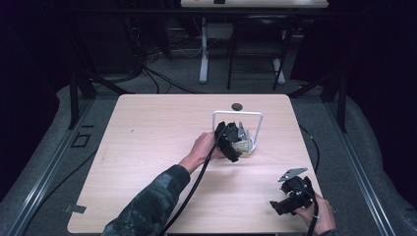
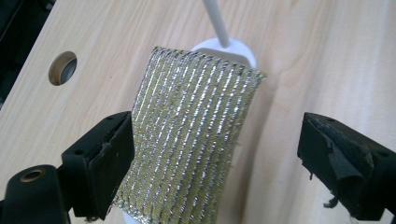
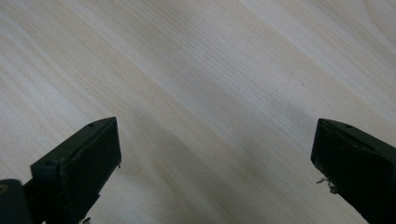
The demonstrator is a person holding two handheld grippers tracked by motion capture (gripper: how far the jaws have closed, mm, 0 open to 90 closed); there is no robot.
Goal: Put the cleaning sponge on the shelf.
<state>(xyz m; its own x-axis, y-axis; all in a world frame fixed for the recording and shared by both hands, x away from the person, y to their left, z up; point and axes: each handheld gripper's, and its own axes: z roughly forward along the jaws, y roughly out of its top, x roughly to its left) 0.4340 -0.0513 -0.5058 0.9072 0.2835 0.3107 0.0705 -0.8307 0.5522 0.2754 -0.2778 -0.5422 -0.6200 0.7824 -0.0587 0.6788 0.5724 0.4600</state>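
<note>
Both grippers' jaws apart; left gripper (image 2: 210,154) astride glittery cloth (image 2: 191,140)

Room dark w/ black walls. Light wood table (image 1: 147,147) in middle, round hole (image 1: 237,106) at far edge. Grey floor (image 1: 172,78) beyond, cables (image 1: 147,73) trailing far left. White-legged desk (image 1: 253,4) at far side.

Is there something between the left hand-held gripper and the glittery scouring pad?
Nothing visible. The scouring pad stands right between the open jaws of the left hand-held gripper, against one jaw with a gap to the other. The white rack is behind it.
</note>
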